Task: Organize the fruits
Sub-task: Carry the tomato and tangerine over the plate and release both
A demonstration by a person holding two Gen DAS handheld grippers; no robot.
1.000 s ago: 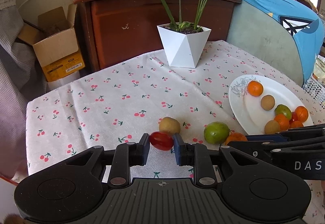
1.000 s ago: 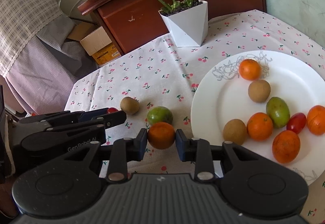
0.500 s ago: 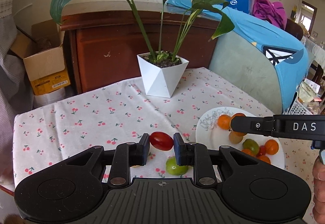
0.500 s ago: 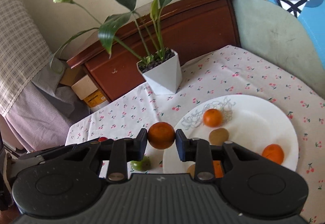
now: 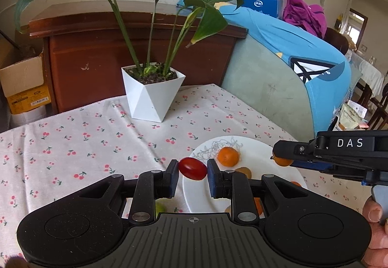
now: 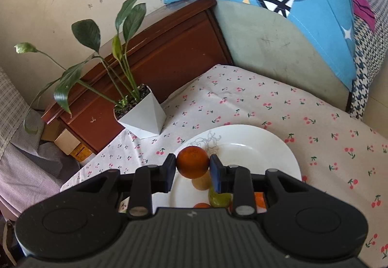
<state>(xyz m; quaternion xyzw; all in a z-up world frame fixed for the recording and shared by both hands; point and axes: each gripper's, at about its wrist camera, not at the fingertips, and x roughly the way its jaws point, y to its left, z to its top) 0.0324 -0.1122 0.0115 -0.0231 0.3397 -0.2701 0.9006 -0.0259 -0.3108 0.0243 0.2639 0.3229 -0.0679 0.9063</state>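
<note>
While the left claw (image 5: 193, 168) pinches a red tomato (image 5: 193, 168) over the plate's (image 5: 264, 146) near-left rim, the right claw (image 6: 192, 166) grips an orange (image 6: 192, 166) above the plate (image 6: 254, 144); fruits beneath it, perhaps a kiwi (image 6: 201, 183), are half hidden; a pot (image 5: 152, 95) stands by the worktop's (image 5: 72, 141) far edge.

Both grippers up off the bench, each one clamped tight.

The left gripper (image 5: 193, 172) pinches a red cherry tomato (image 5: 193, 168) between its blue pads, level, above the near-left rim of the white plate (image 5: 257, 146). The right gripper (image 6: 192, 167) squeezes an orange (image 6: 192, 161) over the plate's left part; from the left wrist it reaches in sideways, the person's right hand (image 5: 374, 231) at its handle.
</note>
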